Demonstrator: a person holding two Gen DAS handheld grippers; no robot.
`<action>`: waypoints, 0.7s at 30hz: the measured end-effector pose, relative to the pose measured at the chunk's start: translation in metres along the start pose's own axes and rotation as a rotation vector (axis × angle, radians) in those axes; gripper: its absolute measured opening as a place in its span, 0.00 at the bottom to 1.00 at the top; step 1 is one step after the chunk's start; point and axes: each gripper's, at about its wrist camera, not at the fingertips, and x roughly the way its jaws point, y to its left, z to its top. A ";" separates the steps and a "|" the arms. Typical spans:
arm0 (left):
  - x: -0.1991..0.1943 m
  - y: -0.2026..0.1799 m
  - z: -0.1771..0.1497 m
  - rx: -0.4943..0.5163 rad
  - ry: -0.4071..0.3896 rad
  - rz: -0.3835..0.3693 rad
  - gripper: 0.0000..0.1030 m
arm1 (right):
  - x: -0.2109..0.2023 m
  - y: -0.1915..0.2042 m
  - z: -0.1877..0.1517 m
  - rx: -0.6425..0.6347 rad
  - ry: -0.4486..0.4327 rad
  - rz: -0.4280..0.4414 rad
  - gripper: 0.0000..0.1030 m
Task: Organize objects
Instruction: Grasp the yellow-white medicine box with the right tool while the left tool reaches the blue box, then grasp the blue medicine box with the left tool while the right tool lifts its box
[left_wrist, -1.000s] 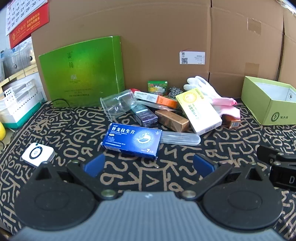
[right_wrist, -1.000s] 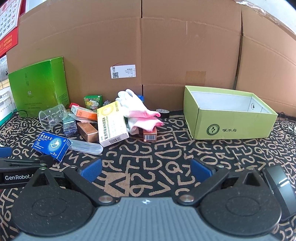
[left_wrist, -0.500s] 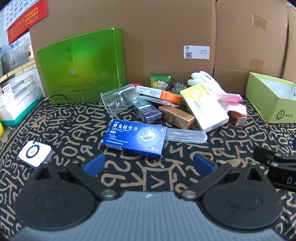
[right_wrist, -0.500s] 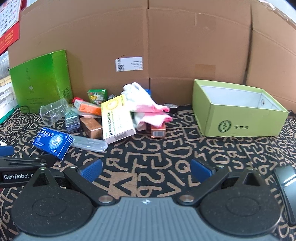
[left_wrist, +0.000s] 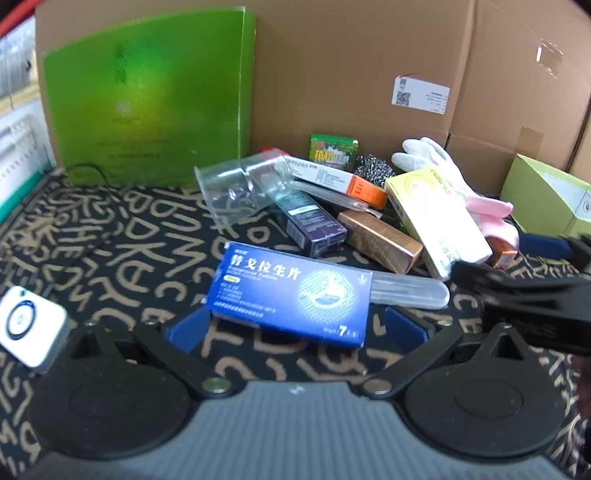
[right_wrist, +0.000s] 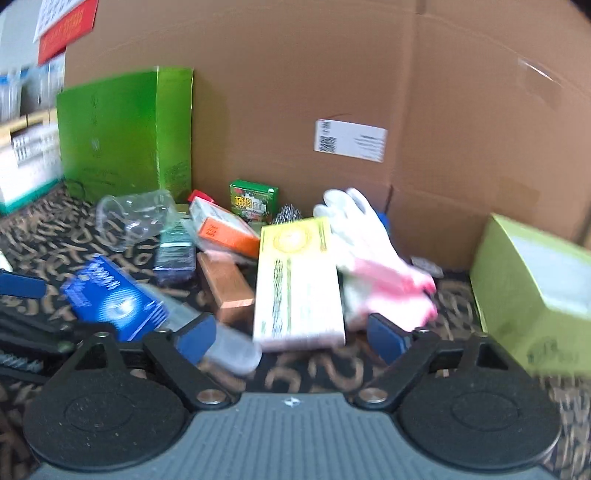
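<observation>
Both grippers have advanced on the pile: left gripper (left_wrist: 293, 326), jaws wide, frames the flat blue medicine box (left_wrist: 291, 293) on the patterned cloth (left_wrist: 110, 251); right gripper (right_wrist: 290, 334), jaws wide and just closing, nothing gripped, approaches the pale yellow carton (right_wrist: 297, 280); approach step, next requires centring before closing.

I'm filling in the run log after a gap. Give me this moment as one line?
stage: approach | left tool: open, over blue box | right tool: open, jaws closing, near yellow box | nothing held
</observation>
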 end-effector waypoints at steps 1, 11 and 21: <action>0.004 0.002 0.002 -0.013 0.020 0.003 1.00 | 0.010 0.001 0.003 -0.021 0.009 -0.011 0.76; 0.033 0.013 0.008 -0.169 0.163 0.004 1.00 | 0.043 0.004 0.001 -0.048 0.036 -0.032 0.68; 0.060 -0.004 0.025 -0.223 0.132 0.127 1.00 | -0.016 -0.017 -0.051 -0.029 0.068 0.093 0.68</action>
